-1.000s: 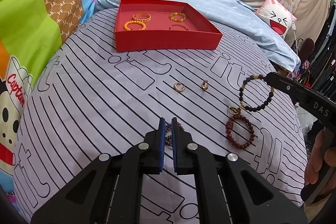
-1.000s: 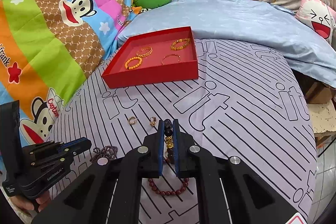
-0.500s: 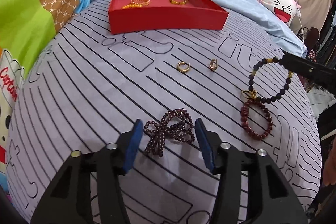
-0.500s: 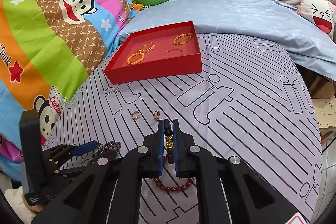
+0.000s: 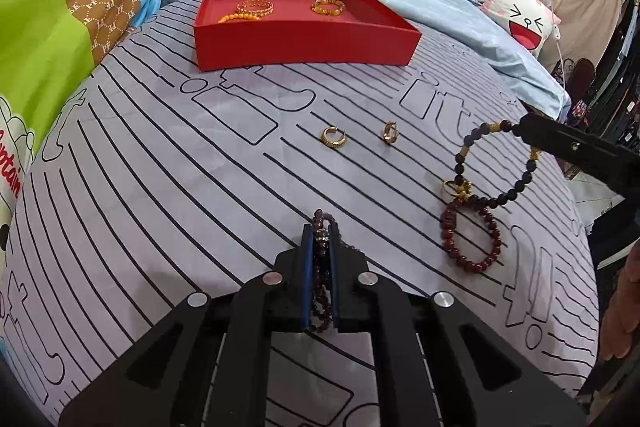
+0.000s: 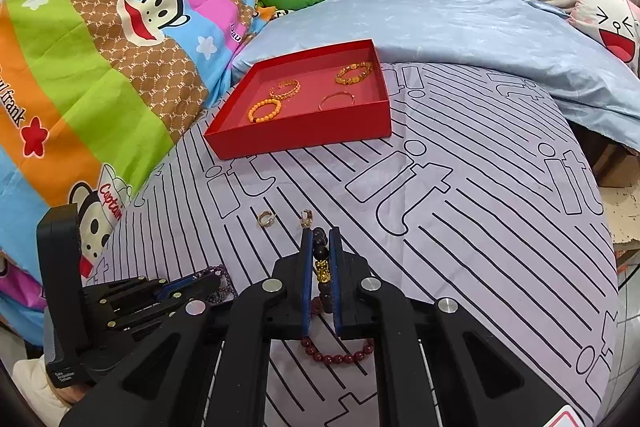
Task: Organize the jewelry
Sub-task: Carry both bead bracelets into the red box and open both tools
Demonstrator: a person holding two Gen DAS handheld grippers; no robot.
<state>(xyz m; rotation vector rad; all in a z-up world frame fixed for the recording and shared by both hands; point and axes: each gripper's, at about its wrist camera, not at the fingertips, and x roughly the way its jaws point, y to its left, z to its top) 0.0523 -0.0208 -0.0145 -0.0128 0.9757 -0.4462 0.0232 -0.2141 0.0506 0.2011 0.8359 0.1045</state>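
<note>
My left gripper (image 5: 320,233) is shut on a dark purple bead string (image 5: 321,269) low over the striped bedsheet. My right gripper (image 6: 321,235) is shut on a black bead bracelet with gold charms (image 6: 322,263); the bracelet hangs as a loop in the left wrist view (image 5: 486,167). A dark red bead bracelet (image 5: 472,239) lies flat under it. Two gold earrings (image 5: 334,137) (image 5: 389,132) lie mid-sheet. The red tray (image 5: 304,47) at the back holds several orange and gold bracelets (image 6: 266,109).
A bright cartoon quilt (image 6: 80,47) rises on the left. A pale blue blanket (image 6: 460,27) lies behind the tray. A cat-face pillow (image 5: 520,15) sits far right. The bed edge drops off on the right (image 6: 608,211).
My left gripper opened around the purple bead string half a second ago and has now shut on it. My right gripper still holds the black bracelet, little moved.
</note>
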